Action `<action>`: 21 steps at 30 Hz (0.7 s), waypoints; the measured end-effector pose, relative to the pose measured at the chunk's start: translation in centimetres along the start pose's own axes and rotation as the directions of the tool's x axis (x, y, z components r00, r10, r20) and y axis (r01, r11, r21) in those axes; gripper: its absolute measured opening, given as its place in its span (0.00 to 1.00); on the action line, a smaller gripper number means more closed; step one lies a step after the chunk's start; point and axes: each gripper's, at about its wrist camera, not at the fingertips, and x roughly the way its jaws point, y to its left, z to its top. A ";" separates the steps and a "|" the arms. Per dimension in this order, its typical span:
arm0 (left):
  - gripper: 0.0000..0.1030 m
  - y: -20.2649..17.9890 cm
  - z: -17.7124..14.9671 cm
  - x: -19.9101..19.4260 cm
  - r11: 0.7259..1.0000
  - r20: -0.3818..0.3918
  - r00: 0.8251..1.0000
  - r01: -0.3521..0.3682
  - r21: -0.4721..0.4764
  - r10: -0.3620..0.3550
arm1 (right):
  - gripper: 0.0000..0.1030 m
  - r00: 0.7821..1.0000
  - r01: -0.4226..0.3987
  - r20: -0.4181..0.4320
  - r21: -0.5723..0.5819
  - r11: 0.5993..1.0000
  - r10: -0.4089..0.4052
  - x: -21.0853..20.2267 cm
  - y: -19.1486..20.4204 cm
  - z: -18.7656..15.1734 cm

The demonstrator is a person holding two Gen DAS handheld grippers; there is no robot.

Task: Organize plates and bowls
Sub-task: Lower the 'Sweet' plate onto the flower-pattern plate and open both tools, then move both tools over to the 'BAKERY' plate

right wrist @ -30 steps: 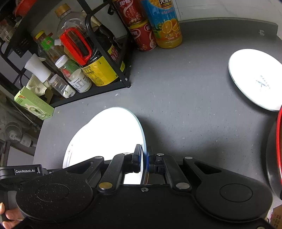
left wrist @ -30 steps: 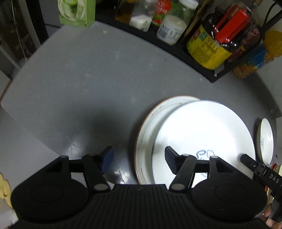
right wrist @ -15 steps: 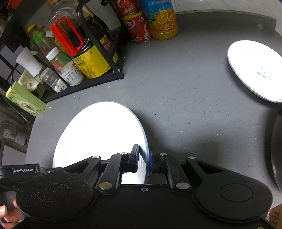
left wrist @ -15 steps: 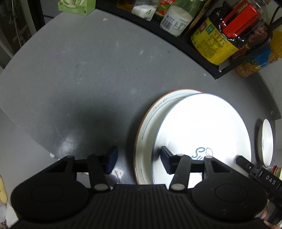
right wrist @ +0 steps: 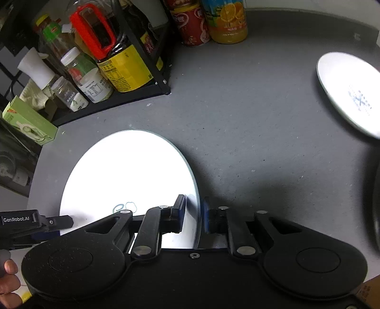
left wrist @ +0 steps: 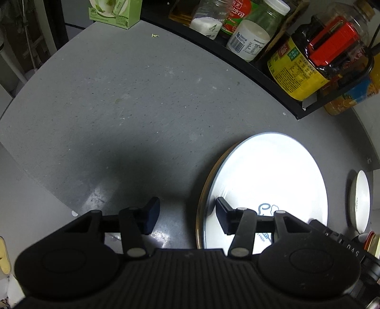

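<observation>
A white plate with a blue print (left wrist: 268, 180) lies on top of a brown-rimmed plate (left wrist: 204, 190) on the grey counter; the lower plate shows only as a thin rim at the left. The white plate also shows in the right wrist view (right wrist: 128, 176). My right gripper (right wrist: 193, 211) straddles its near right edge with the jaws slightly parted, a gap on each side of the rim. My left gripper (left wrist: 187, 215) is open and empty, its right finger over the plates' left edge. Another white plate (right wrist: 349, 92) lies at the far right.
A black wire rack (right wrist: 133, 95) with sauce bottles and jars stands at the back. A green carton (left wrist: 114, 12) sits at its left end. Red and orange drink cans (right wrist: 211, 21) stand behind. A dark round pan edge (right wrist: 376, 209) is at the right.
My right gripper has opened and let go of the white plate, which has come down to lie squarely on the brown-rimmed plate. The left gripper has drifted slightly.
</observation>
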 end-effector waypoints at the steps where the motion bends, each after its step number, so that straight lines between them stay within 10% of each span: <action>1: 0.49 -0.1 -0.1 -0.1 1.000 -0.001 1.000 -0.005 0.007 0.005 | 0.24 1.000 -0.005 -0.001 -0.002 1.000 0.005 -0.4 0.0 0.1; 21: 0.86 -4.6 -2.9 -5.4 0.977 0.024 1.000 -0.001 0.212 -0.004 | 0.90 0.994 0.019 0.105 -0.032 0.999 -0.016 -7.8 0.5 -1.0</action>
